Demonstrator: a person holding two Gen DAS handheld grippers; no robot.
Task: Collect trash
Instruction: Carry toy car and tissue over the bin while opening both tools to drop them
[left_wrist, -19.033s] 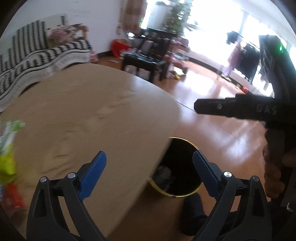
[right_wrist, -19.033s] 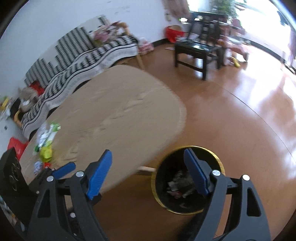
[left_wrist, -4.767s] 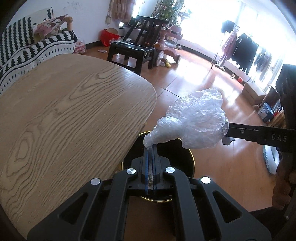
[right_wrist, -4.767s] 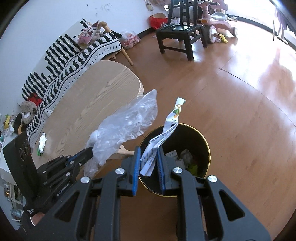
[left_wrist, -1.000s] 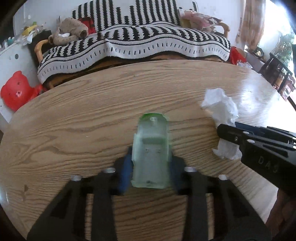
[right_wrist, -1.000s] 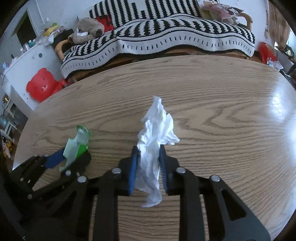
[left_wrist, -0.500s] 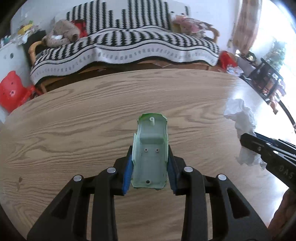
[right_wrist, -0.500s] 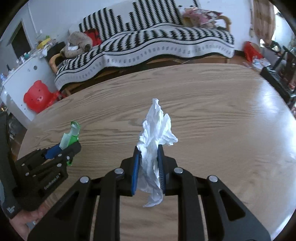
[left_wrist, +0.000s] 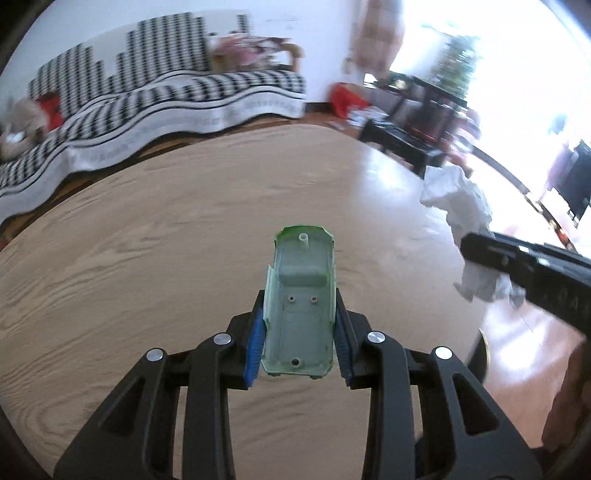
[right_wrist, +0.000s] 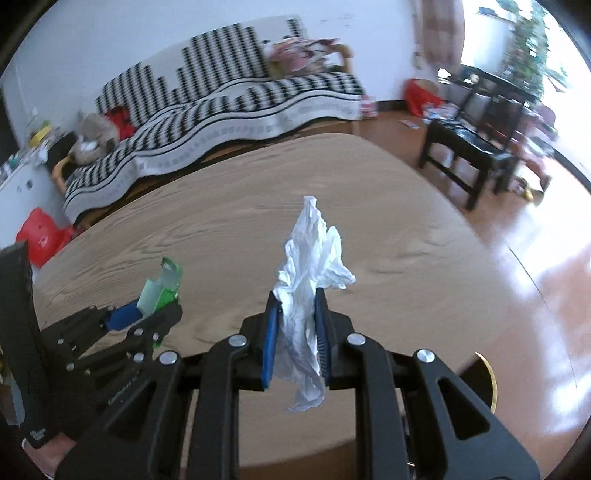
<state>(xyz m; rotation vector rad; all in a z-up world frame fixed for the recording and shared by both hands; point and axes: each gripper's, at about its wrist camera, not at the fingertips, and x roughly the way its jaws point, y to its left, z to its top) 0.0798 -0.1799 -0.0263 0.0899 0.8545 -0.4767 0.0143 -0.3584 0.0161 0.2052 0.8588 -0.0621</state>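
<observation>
Tongs (left_wrist: 300, 334) pinching green plastic shell (left_wrist: 301, 295), right tongs (right_wrist: 295, 328) pinching tissue (right_wrist: 310, 280), bin rim (right_wrist: 489, 376) newly visible.

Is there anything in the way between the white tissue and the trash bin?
Nothing visible blocks it. The right gripper holds the tissue above the table, and the bin's gold rim peeks out just past the table edge, low on the right. Most of the bin is hidden.

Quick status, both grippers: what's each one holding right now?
Left gripper: shut on the green plastic piece.
Right gripper: shut on the crumpled white tissue.
</observation>
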